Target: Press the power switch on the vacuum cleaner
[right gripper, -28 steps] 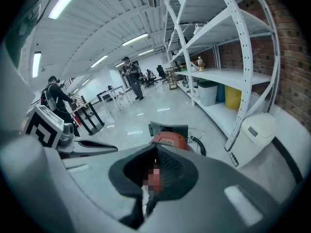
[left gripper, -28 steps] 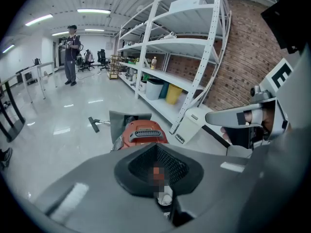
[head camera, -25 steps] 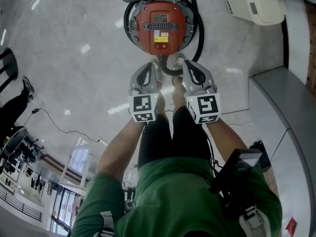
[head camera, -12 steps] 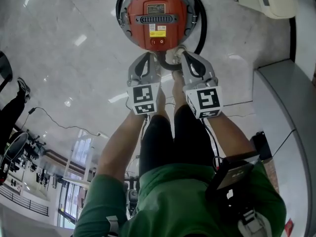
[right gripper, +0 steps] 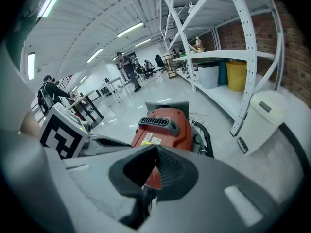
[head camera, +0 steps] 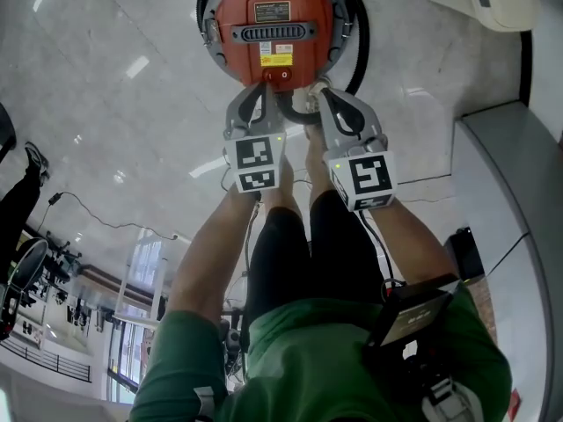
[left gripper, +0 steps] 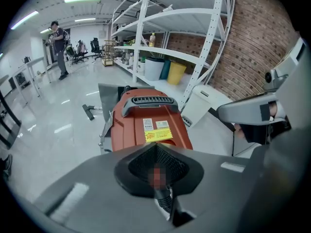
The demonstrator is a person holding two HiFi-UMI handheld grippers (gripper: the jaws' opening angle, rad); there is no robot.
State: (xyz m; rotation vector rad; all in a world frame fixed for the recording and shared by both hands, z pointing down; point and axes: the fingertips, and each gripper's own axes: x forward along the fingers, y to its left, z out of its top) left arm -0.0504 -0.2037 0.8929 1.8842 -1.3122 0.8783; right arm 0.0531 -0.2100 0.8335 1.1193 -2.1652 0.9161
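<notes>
Red vacuum cleaner (head camera: 277, 25) sits on pale glossy floor (head camera: 114, 104), with a black hose (head camera: 361, 47) curled round its right side. White shelf rack (left gripper: 204, 42) stands behind the vacuum. Left gripper (head camera: 264, 90) has its jaws pressed together with nothing between them, tip at the vacuum's near edge just beside the small red power switch (head camera: 283, 76); contact unclear. Right gripper (head camera: 318, 90) is also closed and empty, tip at the vacuum's near edge, right of the switch.
</notes>
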